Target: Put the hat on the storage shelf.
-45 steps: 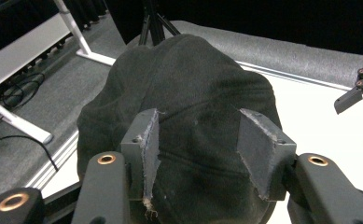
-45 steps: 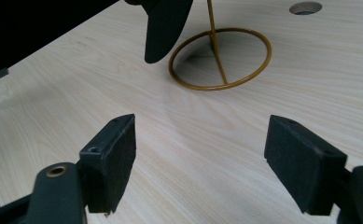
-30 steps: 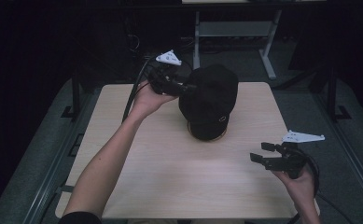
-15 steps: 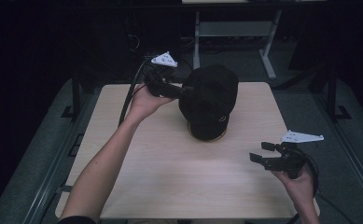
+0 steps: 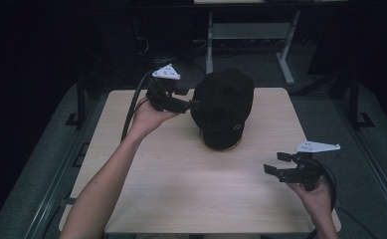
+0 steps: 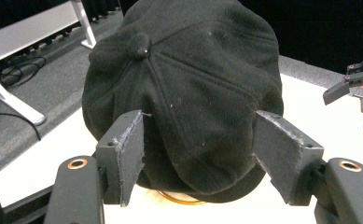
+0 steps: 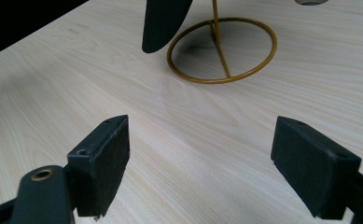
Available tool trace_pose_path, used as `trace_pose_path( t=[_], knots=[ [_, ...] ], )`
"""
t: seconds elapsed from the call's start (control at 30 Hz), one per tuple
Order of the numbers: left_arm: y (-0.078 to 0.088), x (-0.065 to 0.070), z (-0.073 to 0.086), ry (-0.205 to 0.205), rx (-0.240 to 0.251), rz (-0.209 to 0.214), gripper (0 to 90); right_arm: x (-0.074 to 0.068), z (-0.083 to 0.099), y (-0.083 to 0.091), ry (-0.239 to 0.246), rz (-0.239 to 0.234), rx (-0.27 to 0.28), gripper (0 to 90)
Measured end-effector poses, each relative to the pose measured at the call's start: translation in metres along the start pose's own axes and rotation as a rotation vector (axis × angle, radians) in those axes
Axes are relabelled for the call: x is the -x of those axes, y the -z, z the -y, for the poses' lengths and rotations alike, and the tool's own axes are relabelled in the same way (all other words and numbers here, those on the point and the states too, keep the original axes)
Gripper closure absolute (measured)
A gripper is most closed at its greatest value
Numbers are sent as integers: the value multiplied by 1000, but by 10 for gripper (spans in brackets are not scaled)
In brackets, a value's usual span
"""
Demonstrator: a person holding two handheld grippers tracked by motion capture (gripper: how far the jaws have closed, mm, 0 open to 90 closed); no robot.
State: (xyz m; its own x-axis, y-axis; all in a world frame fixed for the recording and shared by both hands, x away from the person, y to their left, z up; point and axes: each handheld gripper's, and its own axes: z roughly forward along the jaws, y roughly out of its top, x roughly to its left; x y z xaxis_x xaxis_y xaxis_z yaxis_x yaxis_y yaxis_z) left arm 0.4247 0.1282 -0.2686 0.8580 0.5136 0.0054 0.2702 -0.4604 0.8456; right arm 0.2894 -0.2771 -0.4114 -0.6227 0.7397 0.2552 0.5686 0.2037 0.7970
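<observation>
In the high view a black cap sits on a gold wire stand near the far middle of the light wooden table. The left gripper is held level at the cap's left side with its tips right at the fabric, while the right gripper hovers over the table's near right part, well apart from the cap, jaws spread. In the left gripper view the cap fills the space ahead; the jaws have just been opening and now stand spread on either side of its crown, pads clear of the cloth. In the right gripper view the jaws gape wide over bare wood, with the stand's ring base and the cap's brim farther off.
</observation>
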Motion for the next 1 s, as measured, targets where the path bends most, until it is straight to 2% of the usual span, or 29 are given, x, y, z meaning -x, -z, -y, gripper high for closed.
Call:
trace_pose_path(
  t=[0.37, 0.67, 1.0],
  knots=[
    [7, 1, 19, 21, -4, -8, 310, 0, 0, -1, 4, 8, 0, 191],
    [15, -1, 43, 62, 0, -11, 297, -2, 0, -4, 10, 15, -9, 190],
    [21, 0, 64, 93, 17, -12, 286, -3, 0, -5, 14, 23, -12, 190]
  ],
)
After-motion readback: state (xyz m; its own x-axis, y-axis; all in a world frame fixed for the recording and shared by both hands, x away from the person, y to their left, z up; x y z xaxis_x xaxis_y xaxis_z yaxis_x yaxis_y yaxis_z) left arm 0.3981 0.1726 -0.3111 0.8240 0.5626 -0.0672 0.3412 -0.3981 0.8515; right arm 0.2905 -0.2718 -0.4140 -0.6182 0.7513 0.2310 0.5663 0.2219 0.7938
